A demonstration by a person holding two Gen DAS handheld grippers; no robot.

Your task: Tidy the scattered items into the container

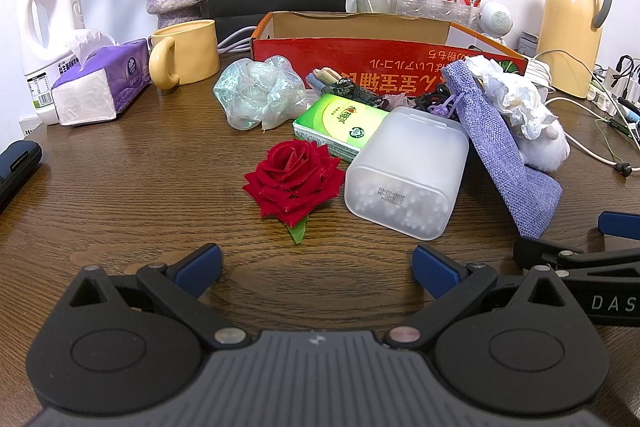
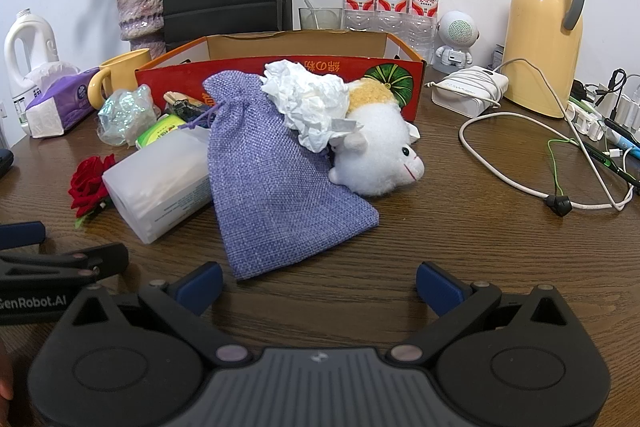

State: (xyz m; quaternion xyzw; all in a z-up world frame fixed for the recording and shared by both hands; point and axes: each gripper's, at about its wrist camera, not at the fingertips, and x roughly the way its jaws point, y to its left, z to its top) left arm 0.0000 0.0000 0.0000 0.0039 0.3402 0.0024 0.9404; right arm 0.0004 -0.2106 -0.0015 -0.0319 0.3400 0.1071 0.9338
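— The shallow red cardboard box (image 1: 384, 57) stands beyond the pile; the frosted plastic tub (image 1: 406, 175) lies just ahead, right of the left gripper (image 1: 316, 267), long axis running away from it

— Both spread, empty; the right gripper (image 2: 320, 285) faces the lilac woven pouch (image 2: 276, 179)

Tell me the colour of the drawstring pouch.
Lavender purple woven cloth; the pouch shows best in the right wrist view.
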